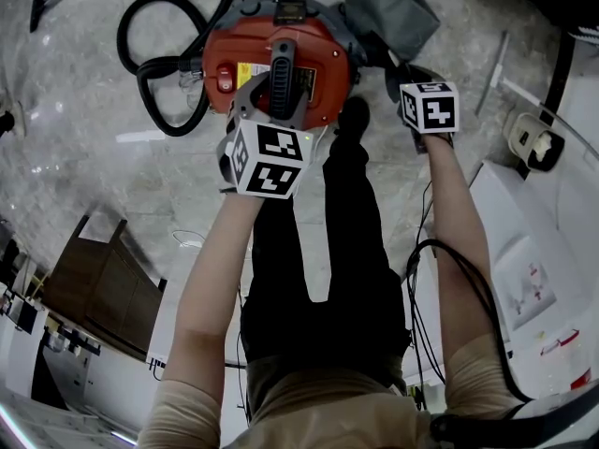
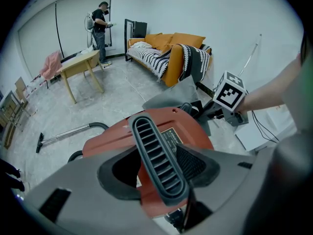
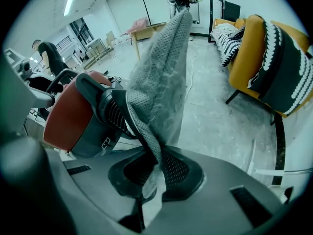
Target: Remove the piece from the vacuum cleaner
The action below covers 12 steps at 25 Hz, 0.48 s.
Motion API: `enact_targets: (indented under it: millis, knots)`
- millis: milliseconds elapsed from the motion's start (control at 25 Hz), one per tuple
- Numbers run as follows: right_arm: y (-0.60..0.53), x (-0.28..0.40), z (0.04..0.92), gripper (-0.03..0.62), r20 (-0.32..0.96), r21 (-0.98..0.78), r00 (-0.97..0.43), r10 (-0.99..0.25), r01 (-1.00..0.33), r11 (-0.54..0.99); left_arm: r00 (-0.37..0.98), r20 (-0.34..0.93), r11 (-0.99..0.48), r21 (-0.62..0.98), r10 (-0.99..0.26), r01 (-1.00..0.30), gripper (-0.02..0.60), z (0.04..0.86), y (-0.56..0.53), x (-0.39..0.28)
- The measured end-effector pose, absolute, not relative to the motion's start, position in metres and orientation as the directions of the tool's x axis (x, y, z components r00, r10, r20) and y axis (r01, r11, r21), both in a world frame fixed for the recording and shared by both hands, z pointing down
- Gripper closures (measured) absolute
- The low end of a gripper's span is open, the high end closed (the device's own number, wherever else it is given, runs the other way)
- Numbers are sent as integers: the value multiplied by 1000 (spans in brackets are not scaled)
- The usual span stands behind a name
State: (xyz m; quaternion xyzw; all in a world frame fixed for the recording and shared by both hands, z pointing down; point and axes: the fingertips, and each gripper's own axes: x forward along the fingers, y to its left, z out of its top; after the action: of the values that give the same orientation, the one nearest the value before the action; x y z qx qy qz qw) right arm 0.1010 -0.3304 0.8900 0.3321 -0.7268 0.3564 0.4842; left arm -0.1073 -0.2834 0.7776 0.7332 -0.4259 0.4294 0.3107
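Your vacuum cleaner (image 1: 225,50) is smooth red plastic, slightly glossy — its ribbed handle (image 2: 159,155) matt black. The filter bag (image 3: 161,82) is grey cloth, open mesh at the edge, fuzzy elsewhere. The floor (image 1: 94,166) looks like polished mottled stone.

One vacuum cleaner (image 1: 241,56), one grey bag (image 3: 161,72), two hand-held grippers (image 2: 161,180) (image 3: 152,180)

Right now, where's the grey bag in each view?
Head view: grey bag at top, right of centre, just beyond the red vacuum.
Left gripper view: grey bag mid-frame, beyond the red vacuum.
Right gripper view: grey bag centre, pinched in the right gripper.
Shared landmark: the red vacuum.
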Motion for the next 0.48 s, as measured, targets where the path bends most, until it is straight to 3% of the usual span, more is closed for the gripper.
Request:
enact_targets:
  millis: [480]
  knots:
    - [-334, 109, 896, 563, 954, -150, -271, -129, -804, 575, 260, 901, -446, 86, -346, -891, 360, 781, -283, -107]
